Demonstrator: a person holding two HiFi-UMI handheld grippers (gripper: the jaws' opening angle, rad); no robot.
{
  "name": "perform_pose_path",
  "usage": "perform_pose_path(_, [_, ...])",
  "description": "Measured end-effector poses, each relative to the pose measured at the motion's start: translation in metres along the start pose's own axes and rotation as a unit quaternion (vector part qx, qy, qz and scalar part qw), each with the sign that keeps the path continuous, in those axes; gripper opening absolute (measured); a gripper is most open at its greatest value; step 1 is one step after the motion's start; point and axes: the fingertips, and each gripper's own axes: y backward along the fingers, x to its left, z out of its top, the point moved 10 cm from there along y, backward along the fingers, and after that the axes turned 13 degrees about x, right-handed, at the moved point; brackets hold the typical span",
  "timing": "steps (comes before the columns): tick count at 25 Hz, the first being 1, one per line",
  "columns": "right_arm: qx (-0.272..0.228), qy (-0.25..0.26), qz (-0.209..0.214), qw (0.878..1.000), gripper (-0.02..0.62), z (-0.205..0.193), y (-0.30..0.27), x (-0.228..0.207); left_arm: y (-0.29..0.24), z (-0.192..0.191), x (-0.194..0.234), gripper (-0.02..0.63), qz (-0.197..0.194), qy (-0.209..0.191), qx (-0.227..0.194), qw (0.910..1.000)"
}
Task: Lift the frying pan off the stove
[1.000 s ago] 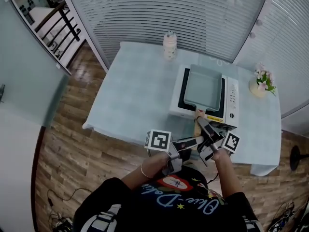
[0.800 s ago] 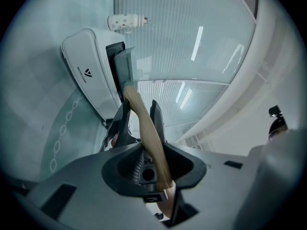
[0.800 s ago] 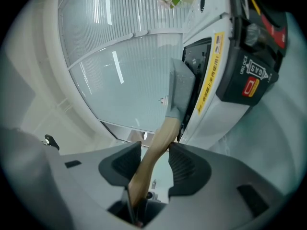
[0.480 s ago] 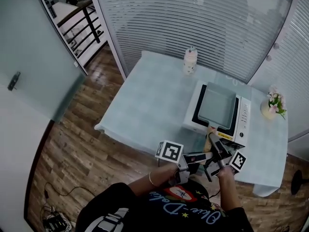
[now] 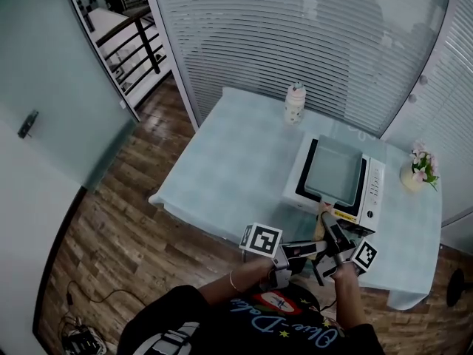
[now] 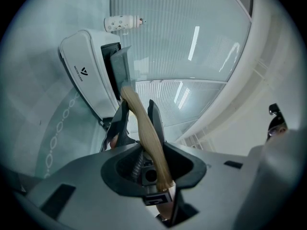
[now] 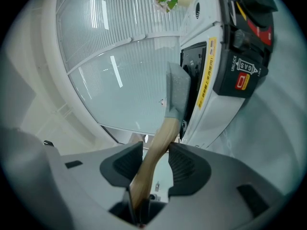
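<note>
A square grey frying pan (image 5: 335, 171) sits on a white portable gas stove (image 5: 373, 191) at the table's right side. Its wooden handle (image 5: 324, 222) points toward me. Both grippers hold that handle. My left gripper (image 5: 314, 248) comes in from the left; the handle (image 6: 139, 119) runs between its fingers, which press on it. My right gripper (image 5: 332, 237) reaches in along the handle (image 7: 158, 138), its pads against the wood just behind the pan (image 7: 178, 92). In the left gripper view the pan (image 6: 121, 68) shows edge-on on the stove (image 6: 86, 75).
A small spotted bottle (image 5: 295, 102) stands behind the stove on the pale blue table (image 5: 229, 168). A vase of flowers (image 5: 418, 170) is at the far right. The stove's black control knob (image 7: 256, 4) faces me. A blinds-covered glass wall runs behind the table, above a wood floor.
The head view has drifted, so the table and stove now sit lower and further right. Both grippers stay on the pan handle, and the pan still rests on the stove.
</note>
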Motion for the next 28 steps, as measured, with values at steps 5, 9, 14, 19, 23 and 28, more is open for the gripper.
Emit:
perform_pose_path(5, [0.004,0.018,0.003,1.0,0.155,0.0,-0.003,0.01,0.002,-0.001,-0.008,0.123,-0.002,-0.02,-0.001,0.9998])
perform_pose_path(9, [0.009,0.028,0.005,1.0,0.155,0.0,-0.004,0.021,0.001,-0.001,-0.017,0.123,-0.007,-0.034,-0.003,0.9994])
perform_pose_path(14, [0.011,0.049,0.008,0.999,0.156,-0.003,-0.007,0.034,0.005,-0.005,-0.03,0.123,-0.012,-0.046,-0.003,0.9989])
perform_pose_path(19, [0.018,0.065,0.017,0.998,0.155,0.0,-0.013,0.046,0.006,-0.003,-0.039,0.123,-0.017,-0.047,-0.009,0.9987])
perform_pose_path(23, [0.011,0.067,0.022,0.997,0.155,-0.001,-0.011,0.052,0.005,-0.002,-0.044,0.123,-0.008,-0.071,-0.004,0.9974])
perform_pose_path(28, [0.007,0.071,0.022,0.997,0.155,-0.001,-0.008,0.058,0.002,-0.003,-0.05,0.123,-0.011,-0.069,-0.001,0.9975])
